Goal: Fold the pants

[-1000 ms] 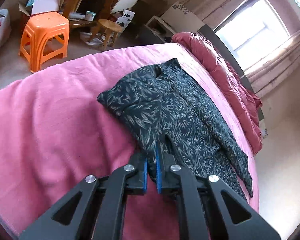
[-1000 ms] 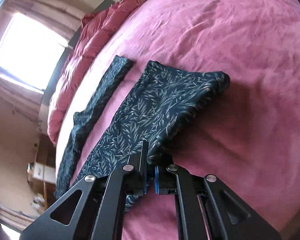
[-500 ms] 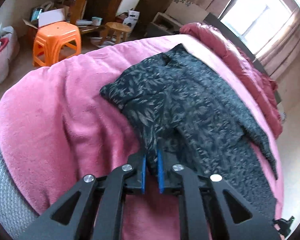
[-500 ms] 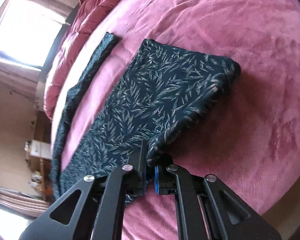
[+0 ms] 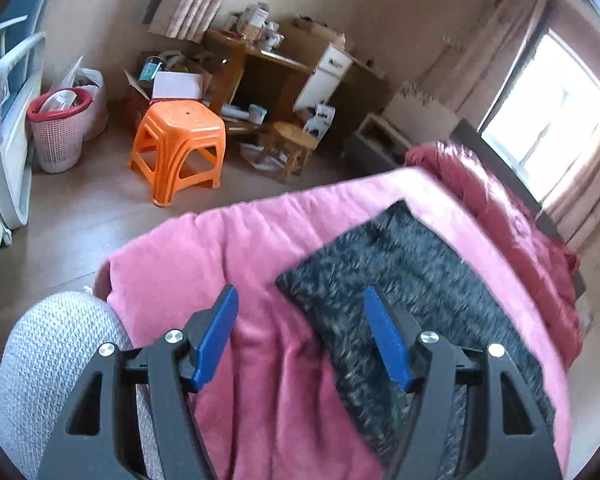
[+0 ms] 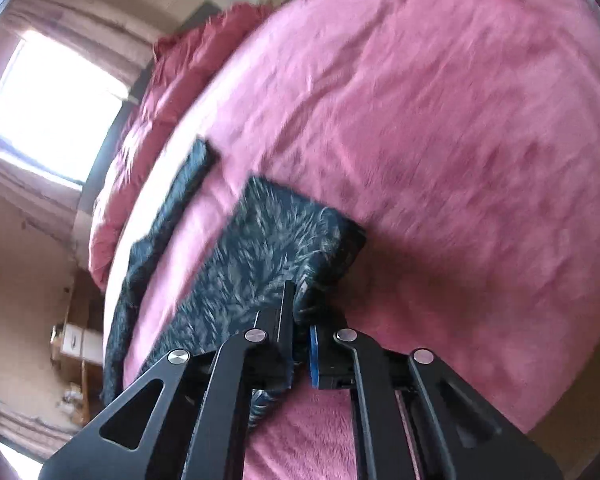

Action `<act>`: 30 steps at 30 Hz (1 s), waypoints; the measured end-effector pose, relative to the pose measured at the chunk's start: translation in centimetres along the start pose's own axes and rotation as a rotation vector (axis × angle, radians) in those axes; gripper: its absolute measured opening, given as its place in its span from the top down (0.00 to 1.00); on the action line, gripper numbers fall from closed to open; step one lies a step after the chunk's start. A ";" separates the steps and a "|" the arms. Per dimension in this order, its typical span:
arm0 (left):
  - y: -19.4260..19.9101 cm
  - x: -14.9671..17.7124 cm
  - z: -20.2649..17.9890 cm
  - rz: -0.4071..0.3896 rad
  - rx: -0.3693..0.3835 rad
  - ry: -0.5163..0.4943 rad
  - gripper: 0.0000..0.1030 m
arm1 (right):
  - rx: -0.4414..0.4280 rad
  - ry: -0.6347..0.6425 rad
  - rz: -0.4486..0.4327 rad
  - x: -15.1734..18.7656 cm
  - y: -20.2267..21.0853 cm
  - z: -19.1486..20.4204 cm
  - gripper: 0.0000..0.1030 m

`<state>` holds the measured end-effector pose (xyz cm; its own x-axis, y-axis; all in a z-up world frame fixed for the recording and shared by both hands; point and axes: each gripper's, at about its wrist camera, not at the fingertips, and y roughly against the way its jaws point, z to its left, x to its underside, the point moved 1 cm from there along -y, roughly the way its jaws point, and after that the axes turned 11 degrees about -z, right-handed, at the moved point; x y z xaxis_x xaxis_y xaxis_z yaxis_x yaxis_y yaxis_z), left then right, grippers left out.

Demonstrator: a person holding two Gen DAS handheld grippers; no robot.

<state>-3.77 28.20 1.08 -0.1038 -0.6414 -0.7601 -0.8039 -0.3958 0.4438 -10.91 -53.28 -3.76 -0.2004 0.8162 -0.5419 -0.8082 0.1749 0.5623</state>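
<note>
The pants [image 6: 256, 264], dark navy with a pale leaf print, lay on the pink blanket [image 6: 440, 128] of the bed, one part doubled into a thick flat panel and a narrow leg [image 6: 172, 208] trailing off beside it toward the window. The right gripper [image 6: 300, 320] was clamped on the near edge of the folded panel. The left gripper [image 5: 298, 316] had just been opening, its blue pads [image 5: 216, 336] standing wide over blanket and pants with no cloth pinched between them
</note>
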 end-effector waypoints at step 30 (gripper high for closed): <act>-10.6 12.7 -21.3 0.275 0.324 -0.490 0.03 | -0.069 0.132 0.122 0.6 -9.4 11.5 0.58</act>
<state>15.92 10.24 -3.18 -0.5247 -0.2867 -0.8016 -0.8379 0.0076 0.5457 2.92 -48.12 -2.19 -0.3666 0.7492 -0.5517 -0.8087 0.0366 0.5871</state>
